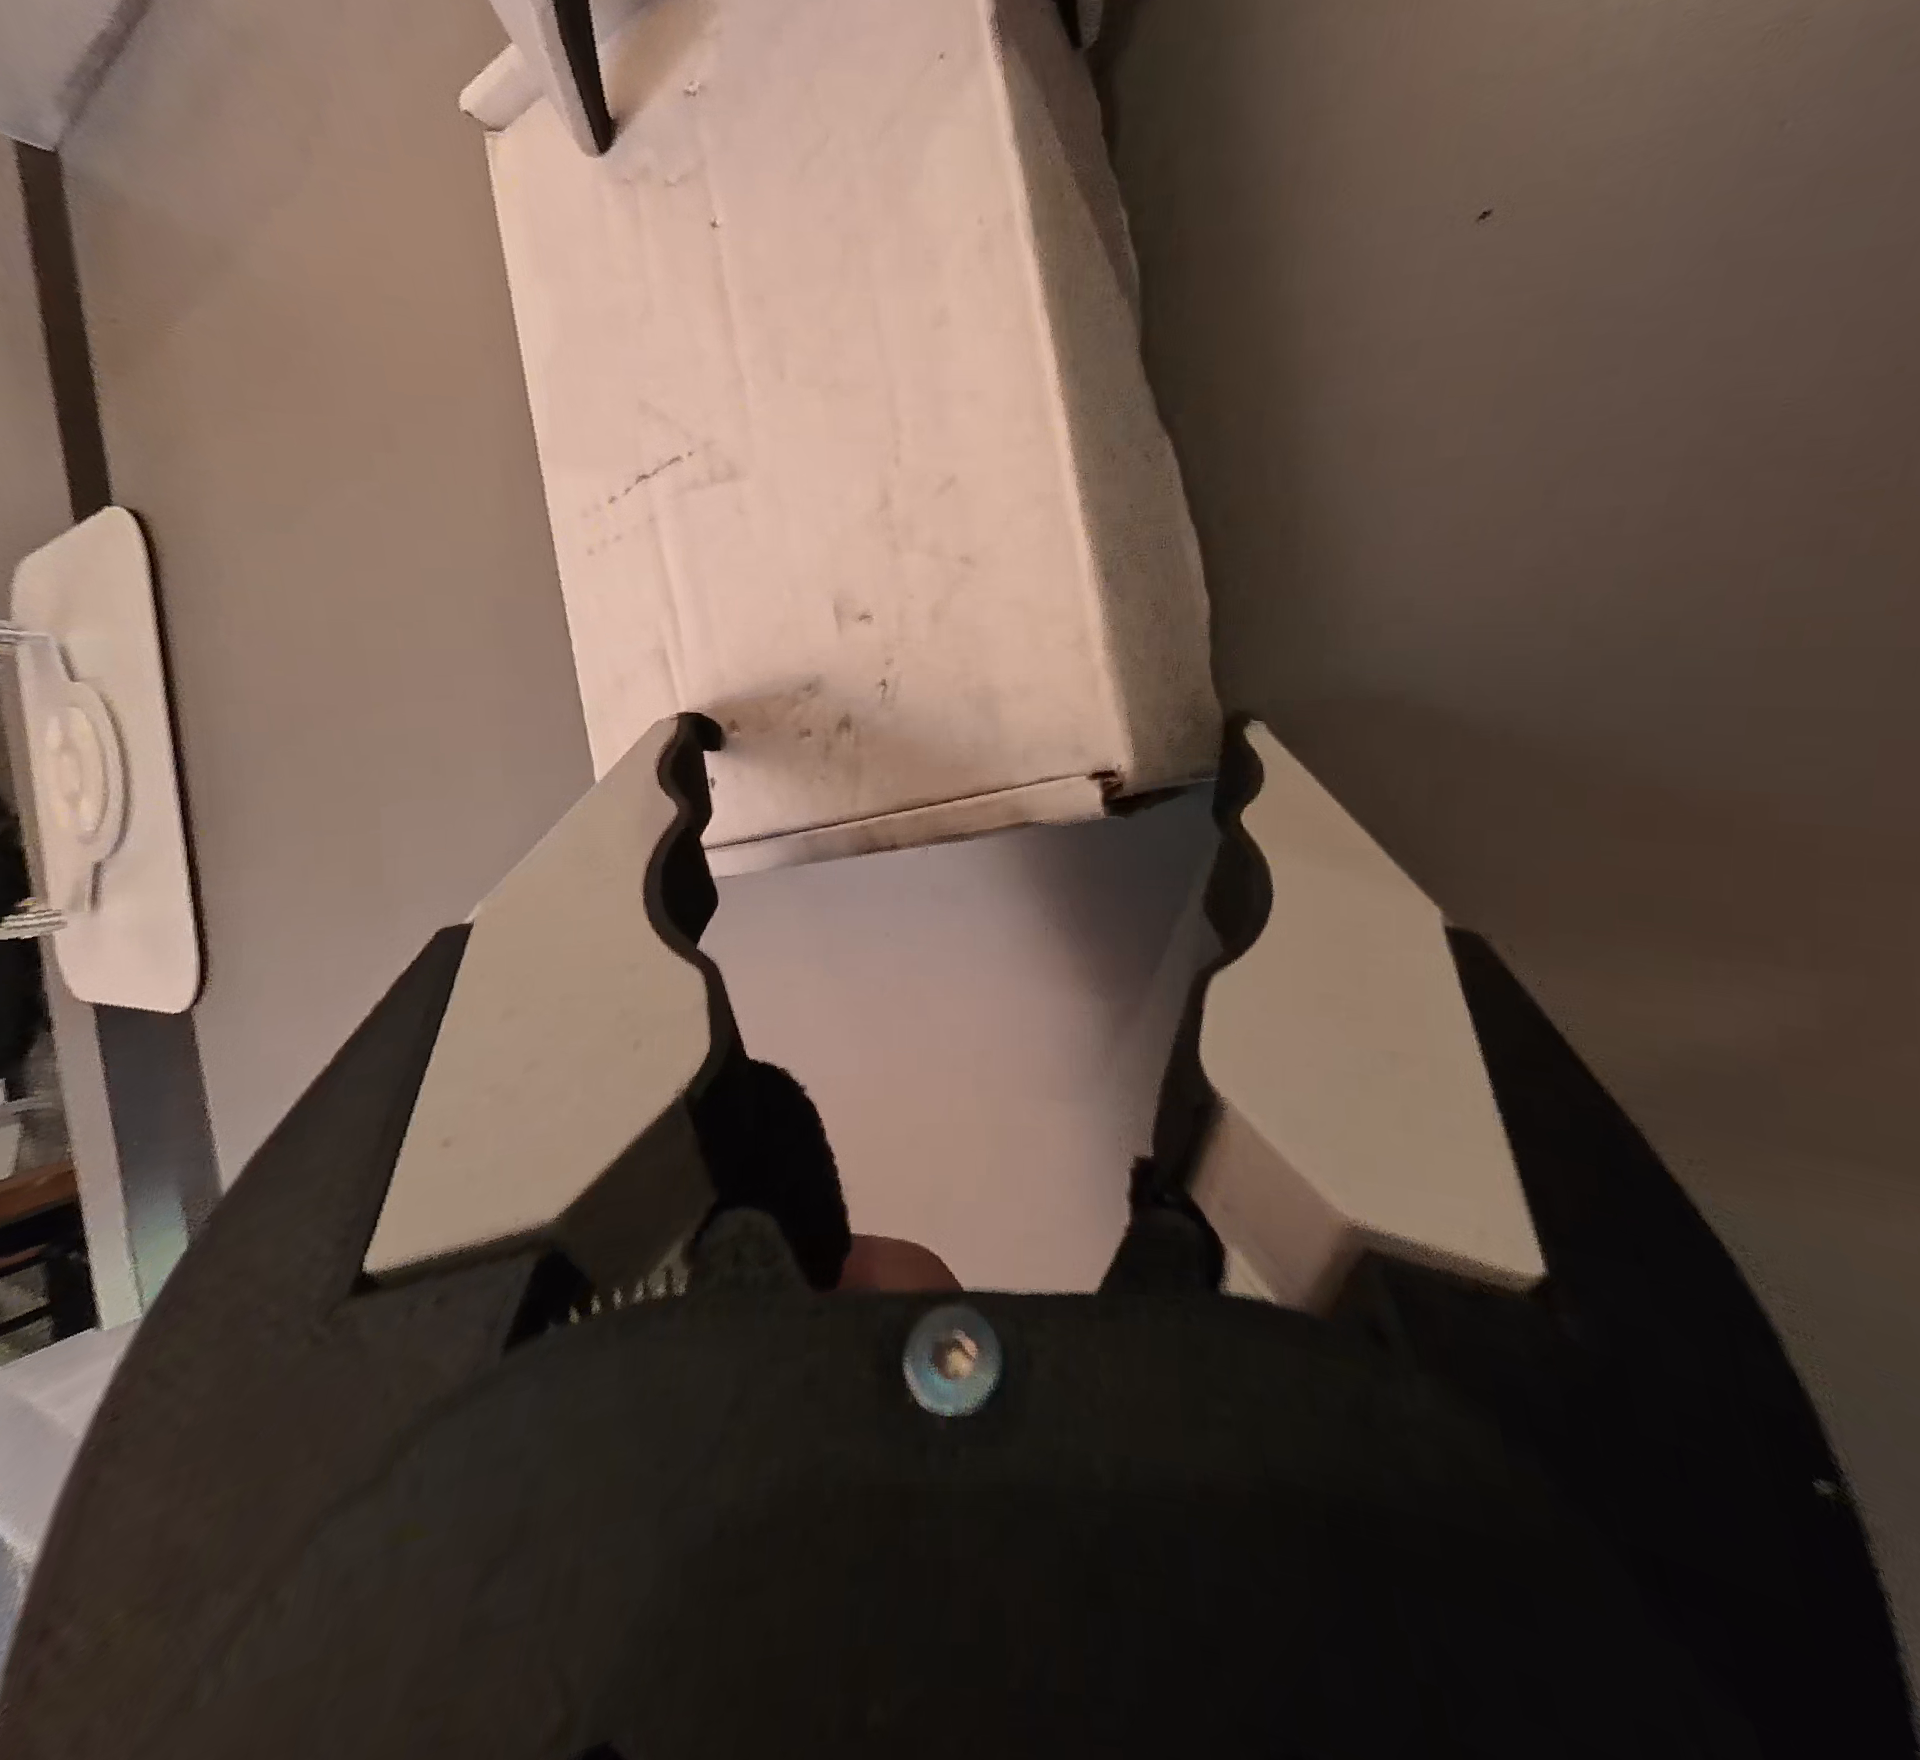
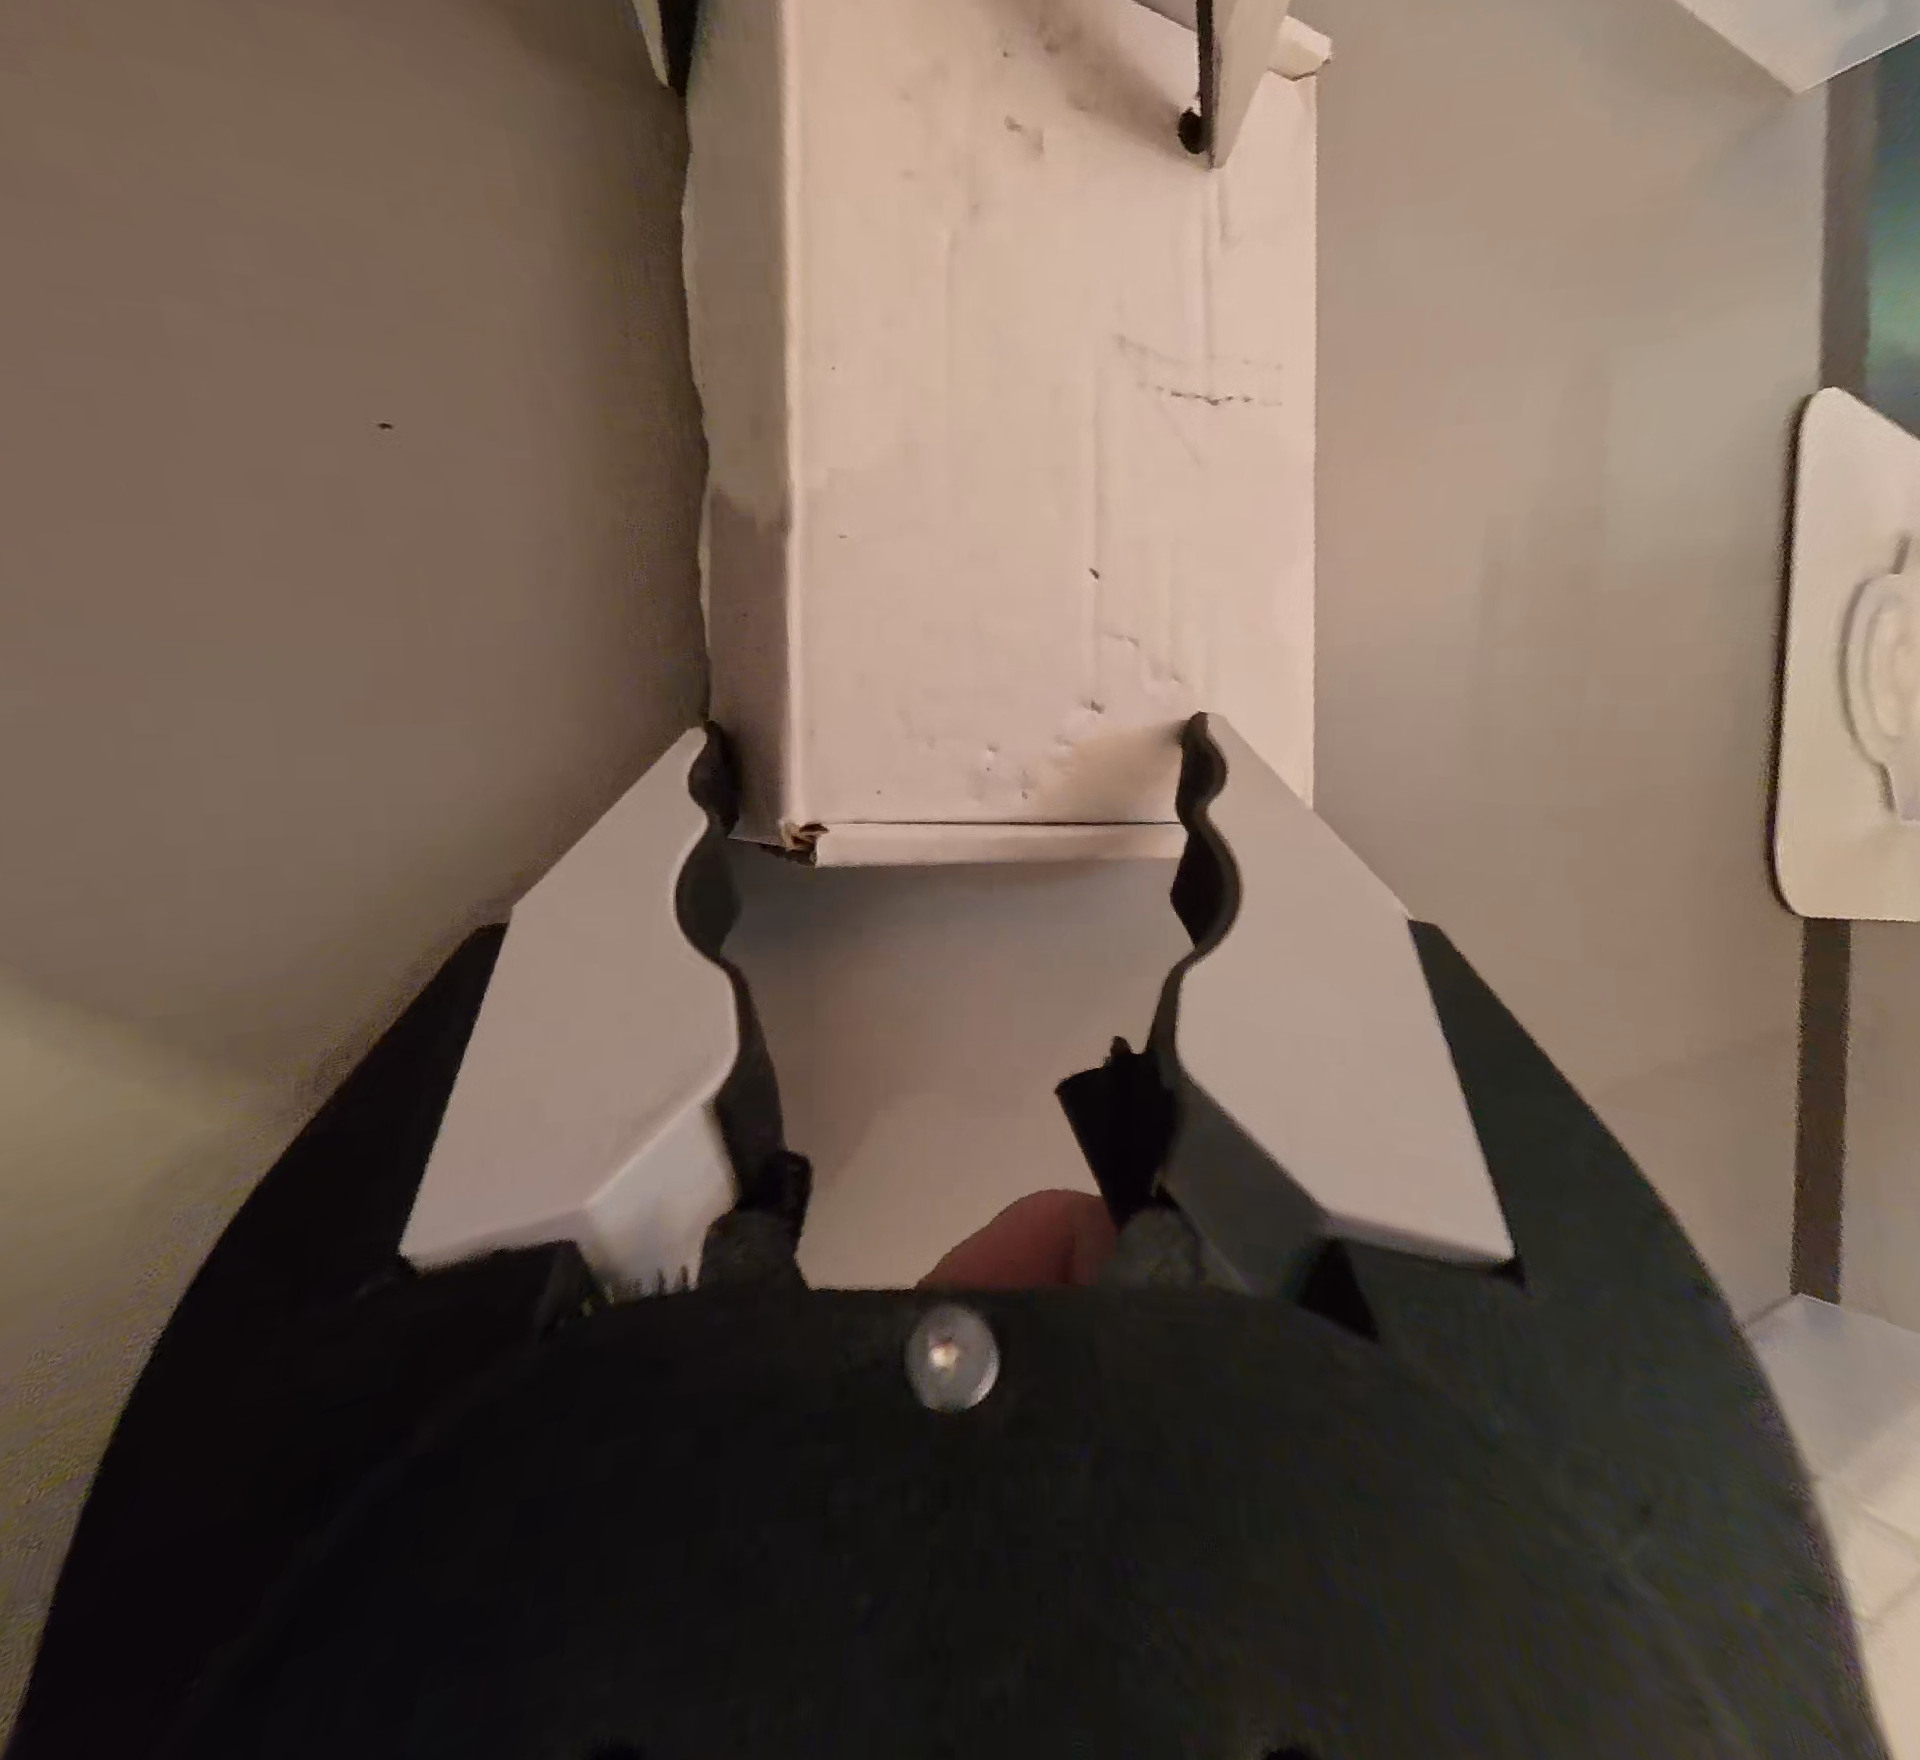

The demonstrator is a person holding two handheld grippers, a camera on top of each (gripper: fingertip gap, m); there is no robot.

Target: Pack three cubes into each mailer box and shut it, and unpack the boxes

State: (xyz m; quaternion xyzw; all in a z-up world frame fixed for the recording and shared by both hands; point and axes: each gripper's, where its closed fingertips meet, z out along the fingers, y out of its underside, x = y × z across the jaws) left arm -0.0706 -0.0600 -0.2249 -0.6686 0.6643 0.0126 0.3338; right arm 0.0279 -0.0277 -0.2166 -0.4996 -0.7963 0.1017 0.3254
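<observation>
The mailer box is laid shut on the table, centre frame in both views. It is flanked at opposite ends by the left gripper and right gripper (jaws spread). A plate is seen at left edge.

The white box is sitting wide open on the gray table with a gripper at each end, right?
Not quite: the white box is shut, lid flat, as the left wrist view shows. The rest holds: it sits on the gray table with the left gripper at one end and the right gripper at the other.
</observation>
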